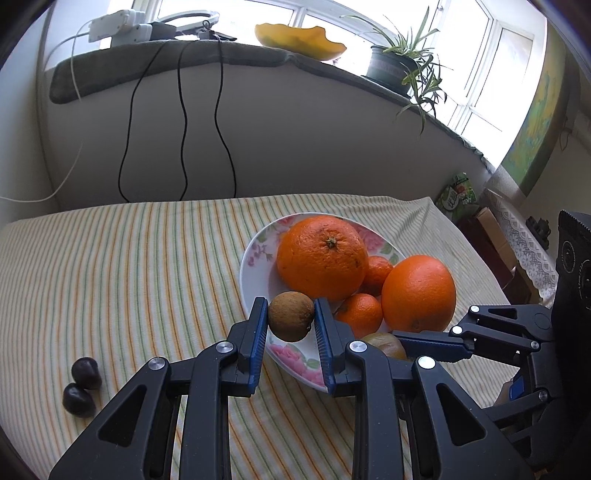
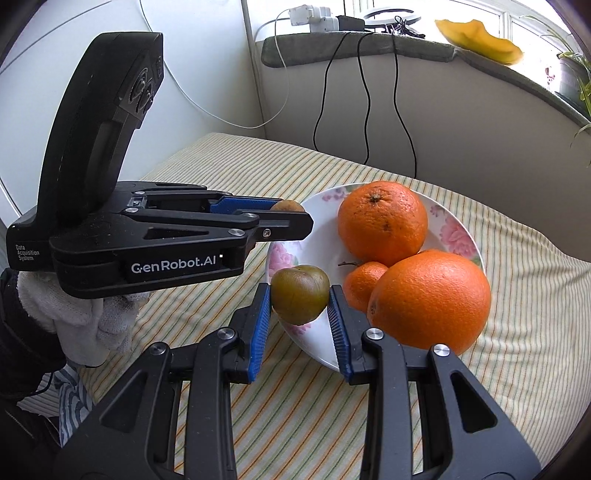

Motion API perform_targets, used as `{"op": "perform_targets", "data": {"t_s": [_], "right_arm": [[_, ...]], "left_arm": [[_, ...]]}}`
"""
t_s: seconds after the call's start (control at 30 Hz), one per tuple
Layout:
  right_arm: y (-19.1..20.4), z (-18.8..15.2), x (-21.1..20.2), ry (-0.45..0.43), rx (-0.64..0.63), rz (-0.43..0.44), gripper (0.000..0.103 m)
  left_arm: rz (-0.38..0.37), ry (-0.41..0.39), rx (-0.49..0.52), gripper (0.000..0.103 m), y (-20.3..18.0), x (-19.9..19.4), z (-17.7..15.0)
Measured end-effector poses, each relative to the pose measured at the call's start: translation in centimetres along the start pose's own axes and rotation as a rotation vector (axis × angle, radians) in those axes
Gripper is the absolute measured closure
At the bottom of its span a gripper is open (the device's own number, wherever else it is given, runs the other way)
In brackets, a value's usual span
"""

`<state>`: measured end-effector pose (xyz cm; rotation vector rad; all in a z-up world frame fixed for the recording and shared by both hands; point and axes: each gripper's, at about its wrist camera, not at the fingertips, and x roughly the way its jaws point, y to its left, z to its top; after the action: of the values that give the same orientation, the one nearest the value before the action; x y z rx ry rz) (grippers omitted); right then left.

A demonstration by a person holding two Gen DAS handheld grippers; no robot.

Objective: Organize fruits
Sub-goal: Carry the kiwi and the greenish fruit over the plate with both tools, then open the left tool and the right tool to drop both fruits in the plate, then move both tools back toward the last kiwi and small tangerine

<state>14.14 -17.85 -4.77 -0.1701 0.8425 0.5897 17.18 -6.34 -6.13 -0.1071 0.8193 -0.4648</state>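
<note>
A flowered plate on the striped cloth holds two big oranges and small tangerines. My left gripper is shut on a brown kiwi-like fruit over the plate's near rim; it also shows in the right wrist view. My right gripper is shut on a greenish-brown round fruit over the plate's near edge; that fruit shows in the left wrist view too.
Two dark chestnut-like fruits lie on the cloth at the left. Black cables hang down the wall behind. A sill above carries a potted plant, a yellow bowl and a power strip.
</note>
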Motion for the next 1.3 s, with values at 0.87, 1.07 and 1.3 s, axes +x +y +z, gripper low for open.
{"op": "perform_targets", "data": {"t_s": [0.87,1.07,1.3], "right_arm": [[1.0,-0.3,-0.9,-0.034,-0.053,-0.023,0.033],[1.1,-0.3,-1.1,-0.03,-0.055,-0.024,0.033],[1.2,-0.2,-1.5,-0.039,-0.055,-0.029,0.033]], "left_arm": [[0.024,-0.028,0.012,0.036,-0.7,-0.7,0.3],[0.036,-0.034,0.011,0.033,-0.8,-1.0,0.4],[0.042,-0.044,0.014,0.032,-1.1,-1.6,0.4]]}}
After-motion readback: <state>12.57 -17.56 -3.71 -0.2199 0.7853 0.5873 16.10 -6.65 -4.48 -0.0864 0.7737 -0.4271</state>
